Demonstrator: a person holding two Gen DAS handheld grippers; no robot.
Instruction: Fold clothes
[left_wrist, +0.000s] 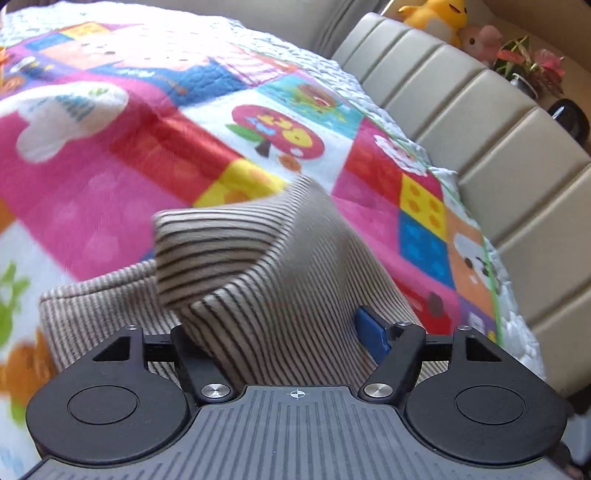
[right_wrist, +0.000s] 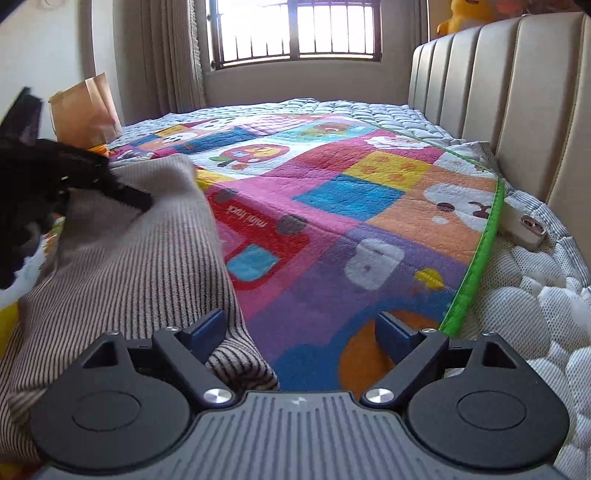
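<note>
we see the beige black-striped knit garment (left_wrist: 280, 280) bunched on the colourful cartoon-patchwork quilt (right_wrist: 369, 206) over the bed, beside a beige padded headboard (right_wrist: 517, 92). it fills the half-open left claw (left_wrist: 284, 339), grip unclear; the right claw (right_wrist: 301, 332) gapes over its edge.

Garment (left_wrist: 280, 266) beige with thin dark stripes; blanket (left_wrist: 155, 147) multicolour cartoon patchwork (green trim); headboard (left_wrist: 498, 122) beige.

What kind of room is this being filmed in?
Most likely a home bedroom: a bed with a padded headboard, a bright cartoon blanket spread over it, and plush toys on a ledge behind.
</note>
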